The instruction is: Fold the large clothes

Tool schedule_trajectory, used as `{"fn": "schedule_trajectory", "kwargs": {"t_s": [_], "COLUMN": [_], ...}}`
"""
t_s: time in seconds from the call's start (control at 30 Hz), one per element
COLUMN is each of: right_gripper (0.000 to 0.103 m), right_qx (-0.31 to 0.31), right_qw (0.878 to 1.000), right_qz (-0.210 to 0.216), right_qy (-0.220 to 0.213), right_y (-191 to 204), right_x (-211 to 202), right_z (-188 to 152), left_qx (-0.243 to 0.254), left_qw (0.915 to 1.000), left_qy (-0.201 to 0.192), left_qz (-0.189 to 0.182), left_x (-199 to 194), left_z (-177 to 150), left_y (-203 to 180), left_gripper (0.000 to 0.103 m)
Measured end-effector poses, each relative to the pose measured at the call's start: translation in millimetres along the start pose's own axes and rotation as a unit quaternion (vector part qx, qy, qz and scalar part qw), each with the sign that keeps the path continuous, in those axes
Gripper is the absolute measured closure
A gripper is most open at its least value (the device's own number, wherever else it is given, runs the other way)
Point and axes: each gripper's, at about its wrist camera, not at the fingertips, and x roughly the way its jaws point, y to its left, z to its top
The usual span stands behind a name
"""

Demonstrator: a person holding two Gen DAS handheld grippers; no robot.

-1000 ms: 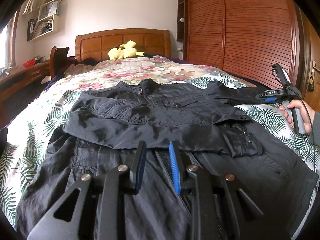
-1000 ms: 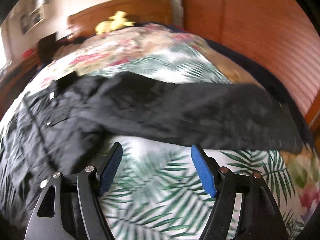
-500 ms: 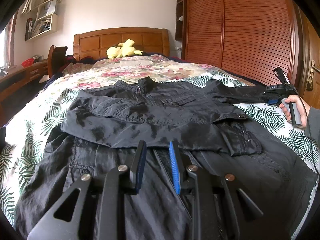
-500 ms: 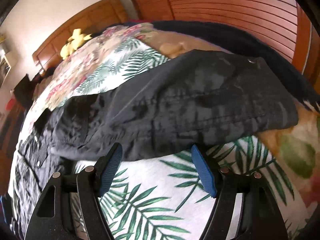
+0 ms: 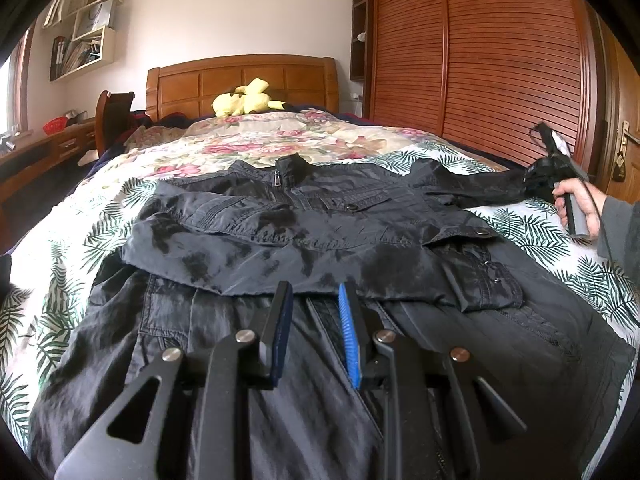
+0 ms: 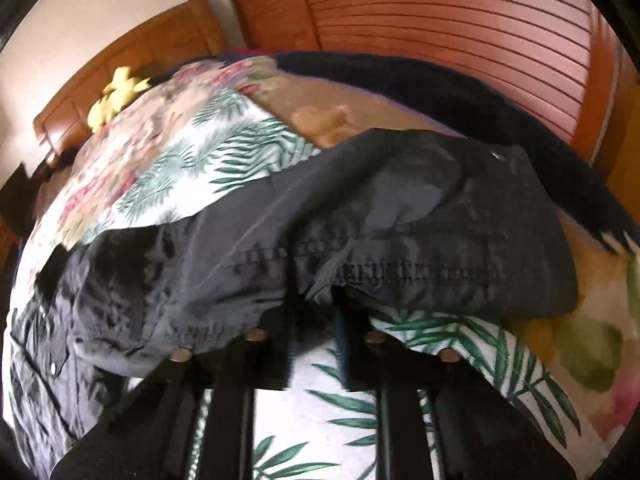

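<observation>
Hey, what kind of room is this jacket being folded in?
Most likely a home bedroom: the black jacket lies on a bed with a floral quilt and wooden headboard, beside a louvered wooden wardrobe, with a yellow plush toy near the headboard.

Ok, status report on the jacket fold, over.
Left gripper open, empty, over jacket front. Right gripper shut on right sleeve. Left sleeve already folded across chest. Nothing in the way.

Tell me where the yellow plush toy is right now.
In the left wrist view the yellow plush toy sits at the far end of the bed, against the wooden headboard, beyond the black jacket.
</observation>
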Motion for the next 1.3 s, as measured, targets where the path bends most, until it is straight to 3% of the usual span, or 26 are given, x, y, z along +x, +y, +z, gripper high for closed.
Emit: {"fn": "schedule_trajectory", "kwargs": {"t_s": [0.2, 0.5, 0.63, 0.77, 1.03, 1.13, 1.2, 1.3], "right_gripper": [0.098, 0.098, 0.098, 0.098, 0.096, 0.086, 0.062, 0.05], "right_qx": [-0.091, -0.259, -0.318, -0.352, -0.33, -0.337, -0.351, -0.368], "right_qw": [0.993, 0.948, 0.928, 0.918, 0.932, 0.931, 0.926, 0.919], "right_qz": [0.028, 0.137, 0.156, 0.163, 0.147, 0.143, 0.137, 0.141], "right_qy": [-0.071, -0.125, -0.114, -0.08, -0.002, 0.01, 0.011, 0.001], "right_y": [56, 192, 243, 274, 275, 273, 273, 272], "right_x": [-67, -178, -193, -181, -142, -141, -146, -161], "right_z": [1, -42, -79, -113, -168, -178, -184, -190], "left_qx": [0.011, 0.01, 0.003, -0.004, -0.009, -0.008, -0.008, -0.008], "left_qw": [0.9999, 0.9999, 0.9999, 1.0, 0.9999, 0.9999, 0.9999, 1.0], "left_qy": [0.004, 0.011, 0.01, 0.005, 0.006, 0.006, 0.005, 0.005], "left_qz": [0.001, -0.008, -0.008, -0.006, 0.002, 0.003, 0.003, 0.003], "left_x": [1, -20, -36, -48, -61, -63, -64, -64], "left_z": [0, 3, 2, 3, 3, 2, 2, 2], "left_y": [-5, -2, 7, 16, 27, 27, 28, 27], "left_gripper": [0.082, 0.082, 0.082, 0.082, 0.082, 0.082, 0.082, 0.082]}}
